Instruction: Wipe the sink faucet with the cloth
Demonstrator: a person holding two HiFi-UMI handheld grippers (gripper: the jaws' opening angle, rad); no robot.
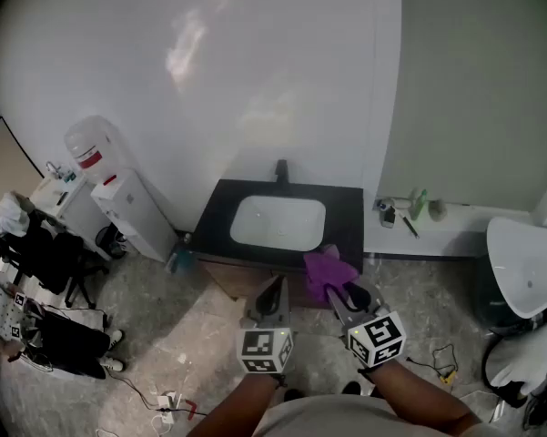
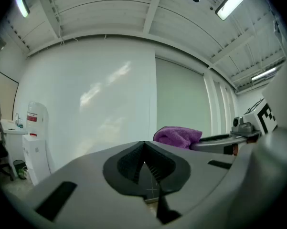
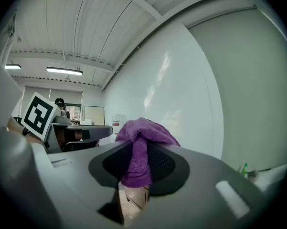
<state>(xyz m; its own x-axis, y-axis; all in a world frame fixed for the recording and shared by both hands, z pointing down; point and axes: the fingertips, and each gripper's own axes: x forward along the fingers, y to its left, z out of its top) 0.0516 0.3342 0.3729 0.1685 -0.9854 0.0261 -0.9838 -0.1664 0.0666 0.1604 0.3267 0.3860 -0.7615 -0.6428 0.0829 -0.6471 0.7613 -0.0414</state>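
A black faucet stands at the back of a white sink basin set in a black counter. My right gripper is shut on a purple cloth, held in front of the counter's near right corner. In the right gripper view the cloth hangs bunched between the jaws of that gripper. My left gripper is shut with nothing in it, just left of the right one. The left gripper view shows its own closed left gripper and the cloth beside it.
A water dispenser stands against the wall left of the counter. A low ledge on the right carries small bottles. A white round fixture sits at far right. Chairs and a person are at far left; cables lie on the floor.
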